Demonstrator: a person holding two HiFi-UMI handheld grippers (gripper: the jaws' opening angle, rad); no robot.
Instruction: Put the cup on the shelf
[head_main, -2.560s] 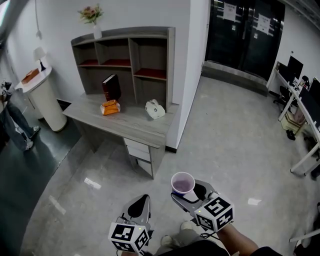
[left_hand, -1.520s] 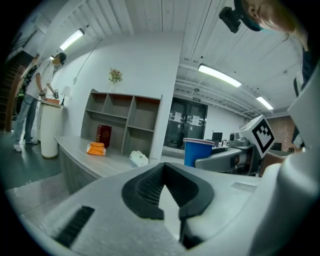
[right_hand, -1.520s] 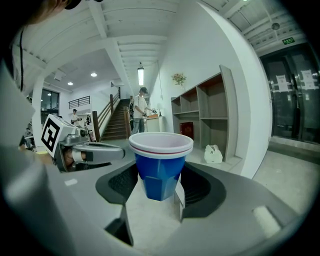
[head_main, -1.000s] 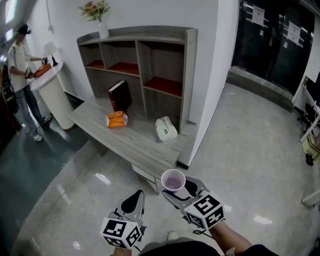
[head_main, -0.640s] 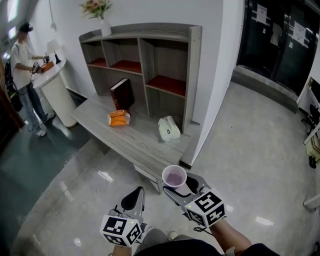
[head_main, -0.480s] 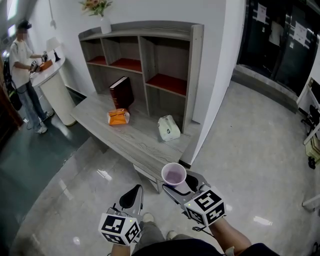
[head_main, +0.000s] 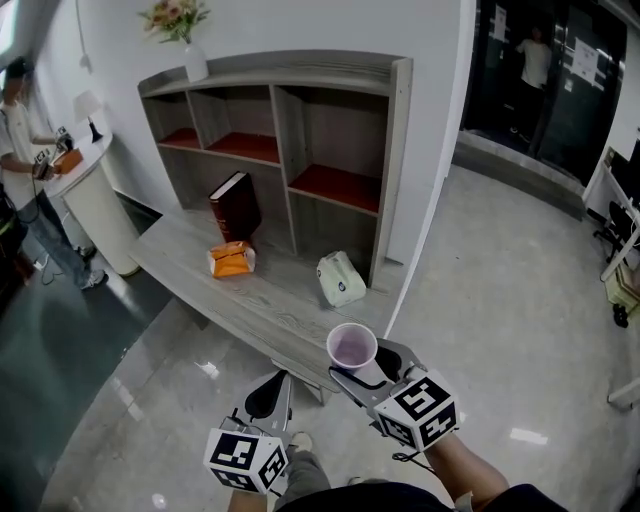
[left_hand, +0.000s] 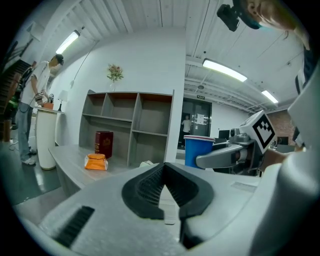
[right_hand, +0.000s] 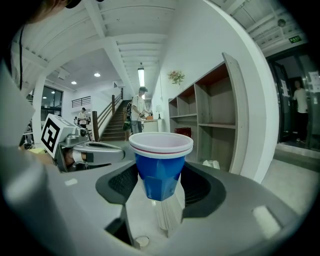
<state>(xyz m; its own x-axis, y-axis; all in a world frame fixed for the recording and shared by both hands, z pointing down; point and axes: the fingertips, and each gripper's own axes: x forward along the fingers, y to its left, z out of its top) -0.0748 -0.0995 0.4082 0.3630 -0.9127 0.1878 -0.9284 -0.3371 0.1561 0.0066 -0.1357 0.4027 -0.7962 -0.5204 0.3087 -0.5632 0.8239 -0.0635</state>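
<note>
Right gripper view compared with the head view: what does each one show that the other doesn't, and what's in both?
Only the right gripper view: the cup's blue outer wall, seated upright between the right gripper's jaws, and a staircase in the background.
Only the head view: the cup's inside seen from above, and the orange packet on the desk.
Both: the cup, the left gripper, the shelf and the flowers on top of it.
</note>
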